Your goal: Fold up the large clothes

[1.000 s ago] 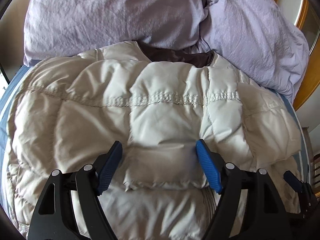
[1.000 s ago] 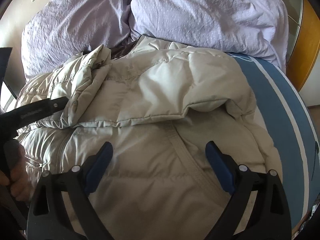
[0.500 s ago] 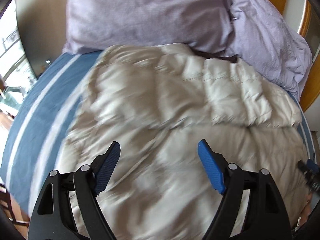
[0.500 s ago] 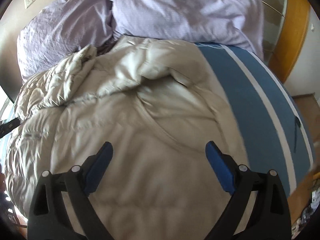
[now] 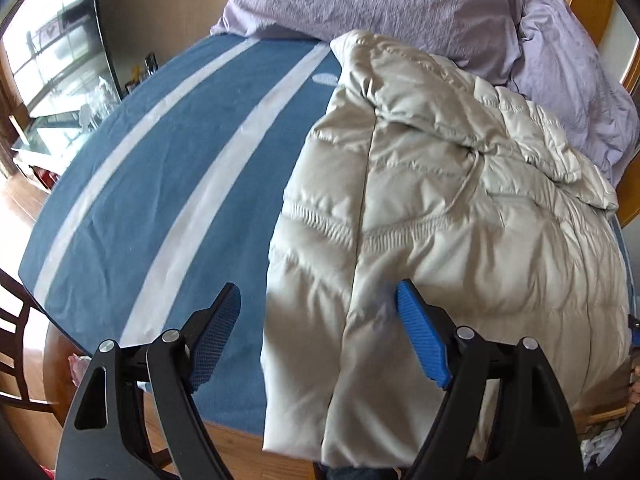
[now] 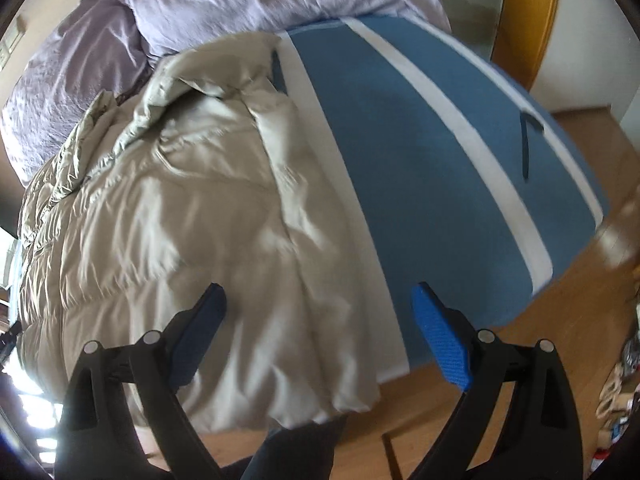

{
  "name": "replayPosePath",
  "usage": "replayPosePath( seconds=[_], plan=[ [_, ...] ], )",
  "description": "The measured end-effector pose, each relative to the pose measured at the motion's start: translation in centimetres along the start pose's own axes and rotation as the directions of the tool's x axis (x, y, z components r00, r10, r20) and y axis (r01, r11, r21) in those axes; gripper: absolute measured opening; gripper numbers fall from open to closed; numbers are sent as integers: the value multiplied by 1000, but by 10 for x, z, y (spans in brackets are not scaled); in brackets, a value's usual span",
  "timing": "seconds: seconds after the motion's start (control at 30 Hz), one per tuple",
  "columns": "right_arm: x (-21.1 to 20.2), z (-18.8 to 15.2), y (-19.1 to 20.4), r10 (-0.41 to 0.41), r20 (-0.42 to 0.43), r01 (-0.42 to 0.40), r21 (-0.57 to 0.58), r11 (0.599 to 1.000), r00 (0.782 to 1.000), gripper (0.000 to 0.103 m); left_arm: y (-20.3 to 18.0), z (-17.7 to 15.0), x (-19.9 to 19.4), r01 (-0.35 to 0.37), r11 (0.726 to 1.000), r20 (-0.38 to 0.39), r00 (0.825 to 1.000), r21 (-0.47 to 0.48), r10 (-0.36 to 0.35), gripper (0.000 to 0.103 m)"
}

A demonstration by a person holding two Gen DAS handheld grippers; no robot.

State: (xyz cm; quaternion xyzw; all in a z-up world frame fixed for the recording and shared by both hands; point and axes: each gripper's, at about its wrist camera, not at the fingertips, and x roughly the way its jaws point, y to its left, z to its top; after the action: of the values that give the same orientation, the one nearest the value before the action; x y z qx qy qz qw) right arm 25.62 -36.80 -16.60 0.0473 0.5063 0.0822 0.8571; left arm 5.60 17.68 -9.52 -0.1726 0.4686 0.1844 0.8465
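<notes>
A beige quilted down jacket [image 5: 460,232] lies on a blue cloth with white stripes [image 5: 168,168], its sides folded in over the middle and its hem hanging over the near table edge. My left gripper [image 5: 320,332] hovers open above the jacket's left edge near the hem, nothing between its blue pads. In the right wrist view the same jacket [image 6: 180,232] fills the left half. My right gripper [image 6: 320,336] stands open above the jacket's right edge and the striped cloth [image 6: 420,160], holding nothing.
Lilac bedding [image 5: 400,4] is heaped at the far side, seen also as lilac bedding [image 6: 220,4]. The wooden table rim [image 5: 240,440] shows in front, with a dark chair [image 5: 16,344] at left. Wooden floor [image 6: 560,320] and clutter lie to the right. A person's dark-clad legs [image 6: 292,452] are below.
Both grippers have swung outward from the jacket's middle: the left to its left edge, the right to its right edge. Both stayed open and empty. The jacket lies unmoved.
</notes>
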Motion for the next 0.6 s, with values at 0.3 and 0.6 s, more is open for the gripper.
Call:
replayPosePath(
  seconds=[0.3,0.6],
  plan=[
    [4,-16,-8,95,-53,-94,17,995,994,86,2,-20,5,64,998,-43,997,-22,-65,80],
    [-2,-19,1,159,-57,-161,-27,987,986,42,-4,-25,2,101,995,-39,994,-19,-102,58]
  ],
)
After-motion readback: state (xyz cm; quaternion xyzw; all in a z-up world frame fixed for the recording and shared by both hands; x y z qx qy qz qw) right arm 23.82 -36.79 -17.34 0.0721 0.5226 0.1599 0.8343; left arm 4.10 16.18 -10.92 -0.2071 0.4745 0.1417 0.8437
